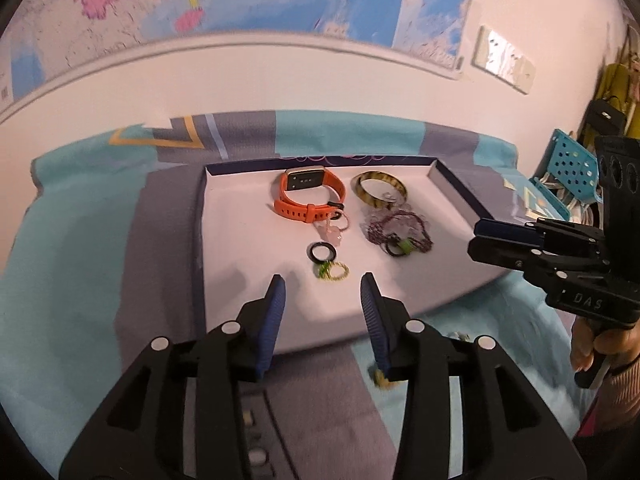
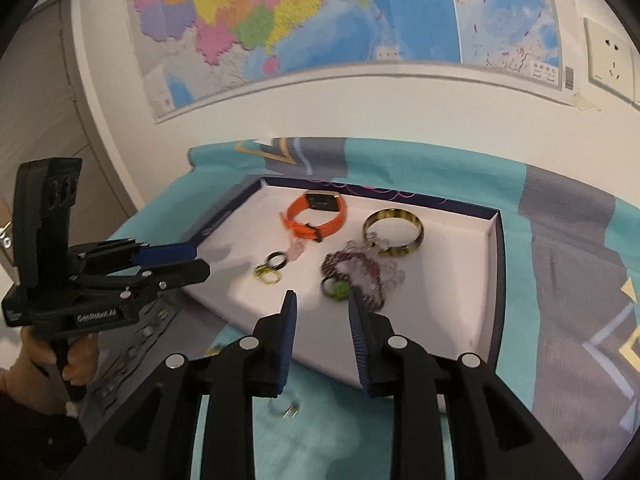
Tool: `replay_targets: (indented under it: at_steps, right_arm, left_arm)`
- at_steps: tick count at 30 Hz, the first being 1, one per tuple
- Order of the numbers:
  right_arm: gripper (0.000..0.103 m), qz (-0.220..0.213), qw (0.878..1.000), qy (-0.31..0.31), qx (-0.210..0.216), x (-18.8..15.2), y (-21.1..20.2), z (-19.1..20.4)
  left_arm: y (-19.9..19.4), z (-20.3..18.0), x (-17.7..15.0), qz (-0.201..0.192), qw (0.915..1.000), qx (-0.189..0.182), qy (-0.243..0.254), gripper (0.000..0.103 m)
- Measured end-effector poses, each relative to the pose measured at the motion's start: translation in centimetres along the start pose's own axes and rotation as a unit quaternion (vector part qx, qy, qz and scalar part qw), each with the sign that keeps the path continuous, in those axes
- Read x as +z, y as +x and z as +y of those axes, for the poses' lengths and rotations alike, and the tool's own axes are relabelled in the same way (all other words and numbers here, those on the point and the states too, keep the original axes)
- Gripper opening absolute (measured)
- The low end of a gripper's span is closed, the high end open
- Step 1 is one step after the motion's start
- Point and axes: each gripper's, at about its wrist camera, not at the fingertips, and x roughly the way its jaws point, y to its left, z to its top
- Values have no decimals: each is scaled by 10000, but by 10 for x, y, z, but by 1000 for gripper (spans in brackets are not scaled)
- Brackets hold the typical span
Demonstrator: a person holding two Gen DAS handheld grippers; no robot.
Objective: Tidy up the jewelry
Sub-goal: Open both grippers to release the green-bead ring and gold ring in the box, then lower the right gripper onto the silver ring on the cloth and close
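Two open claws (image 1: 323, 292), one tray (image 1: 224, 248), one watch (image 1: 308, 196), one bangle (image 1: 379, 192).

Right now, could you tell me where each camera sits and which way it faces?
Left wrist: on the left gripper, looking down over open jaws at the white tray; the right gripper and hand show at right.
Right wrist: on the right gripper, facing the same tray; the left gripper shows at left.
Shared: orange watch, map wall.
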Motion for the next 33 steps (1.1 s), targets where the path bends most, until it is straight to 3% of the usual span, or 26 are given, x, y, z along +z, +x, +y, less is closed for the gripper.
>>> replay_targets:
  at_steps: [2, 10, 19, 33]
  right_arm:
    - [32, 27, 9999, -83, 57, -8, -6, 5]
    - [33, 480, 9988, -131, 34, -46, 1, 18]
    - [32, 683, 9976, -62, -92, -55, 14, 23]
    - [14, 809, 9964, -104, -249, -56, 20, 22]
  left_arm:
    - [-12, -4, -8, -93, 9999, -60, 95, 43]
    - [-22, -19, -39, 59, 9993, -147, 341, 44]
    - [-15, -28, -51, 222, 9987, -222, 402, 47]
    - [1, -33, -55, 502, 9977, -280, 373, 48]
